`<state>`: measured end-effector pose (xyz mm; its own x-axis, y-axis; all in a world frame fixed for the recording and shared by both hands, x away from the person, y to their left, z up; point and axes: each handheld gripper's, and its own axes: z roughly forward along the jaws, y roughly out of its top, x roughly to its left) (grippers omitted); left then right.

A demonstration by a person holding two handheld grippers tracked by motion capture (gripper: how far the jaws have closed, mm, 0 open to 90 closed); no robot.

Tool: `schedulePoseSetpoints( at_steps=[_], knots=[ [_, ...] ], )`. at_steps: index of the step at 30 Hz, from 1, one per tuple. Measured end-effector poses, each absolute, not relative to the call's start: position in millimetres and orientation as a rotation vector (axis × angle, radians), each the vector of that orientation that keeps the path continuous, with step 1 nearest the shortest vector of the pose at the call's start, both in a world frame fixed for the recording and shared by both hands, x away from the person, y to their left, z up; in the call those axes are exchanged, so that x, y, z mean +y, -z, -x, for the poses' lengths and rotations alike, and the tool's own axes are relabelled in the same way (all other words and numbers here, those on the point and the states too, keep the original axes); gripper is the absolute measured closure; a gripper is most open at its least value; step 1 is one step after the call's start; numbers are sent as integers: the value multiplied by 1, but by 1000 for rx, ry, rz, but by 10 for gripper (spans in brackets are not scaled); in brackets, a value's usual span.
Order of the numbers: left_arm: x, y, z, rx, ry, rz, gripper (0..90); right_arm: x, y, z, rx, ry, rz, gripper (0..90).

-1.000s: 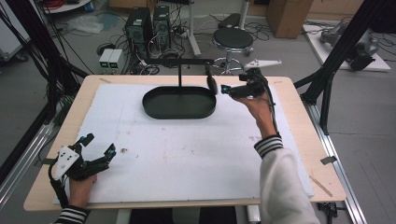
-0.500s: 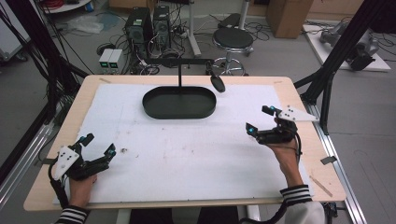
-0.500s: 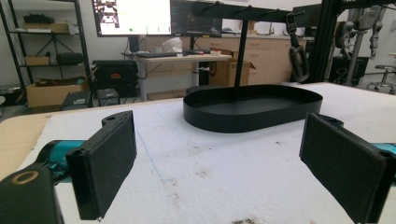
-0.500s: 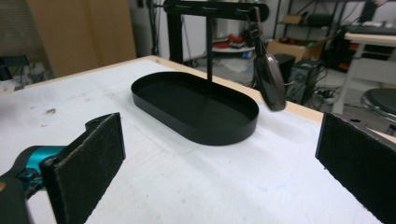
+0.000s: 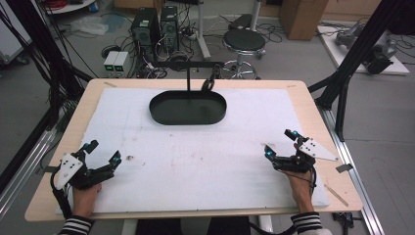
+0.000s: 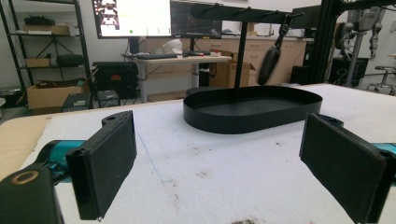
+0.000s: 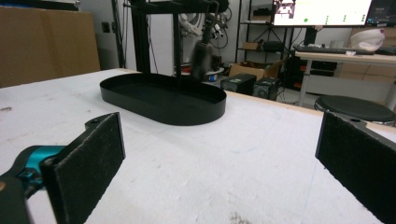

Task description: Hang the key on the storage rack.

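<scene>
1. Two grippers sit low at the near edge of the table (image 5: pixel 320 105), one by each near corner, well apart from each other.
2. At the near left corner, the left gripper (image 5: pixel 102 153) is held in a hand (image 5: pixel 86 198) just above the white sheet (image 5: pixel 205 161). Its two black jaws are spread wide apart, and nothing is between them. The left gripper (image 6: pixel 219 154) in its own view shows only bare white sheet in the gap.
3. At the near right corner, the right gripper (image 5: pixel 281 143) is held in the other hand (image 5: pixel 299 188). Its jaws are also wide apart, with nothing in them. The right gripper (image 7: pixel 219 154) in its own view shows bare sheet between the pads.
4. Some small dark marks dot the sheet in the middle of the table.
5. Farther back, near the far edge and about the middle, sits a black oval tray (image 5: pixel 188 107). Both grippers are well apart from it.
6. A thin black stand (image 5: pixel 189 73) rises from the back of the tray, with a bar across its top.
7. A small dark thing (image 5: pixel 208 85) hangs from the right end of that bar, over the tray's far rim. It looks blurry in both gripper views, so I cannot tell what it is.
</scene>
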<state>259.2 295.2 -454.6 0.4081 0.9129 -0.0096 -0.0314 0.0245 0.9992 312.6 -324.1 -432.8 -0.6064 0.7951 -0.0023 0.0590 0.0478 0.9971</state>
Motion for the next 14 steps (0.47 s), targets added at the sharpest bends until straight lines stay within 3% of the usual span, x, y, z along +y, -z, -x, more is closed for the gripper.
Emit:
schedulePoseSetpoints(
  at_steps=[14],
  knots=[
    [295, 455, -259, 879, -898, -1340, 114, -327, 453, -309, 1713, -1682, -845, 4]
  ],
)
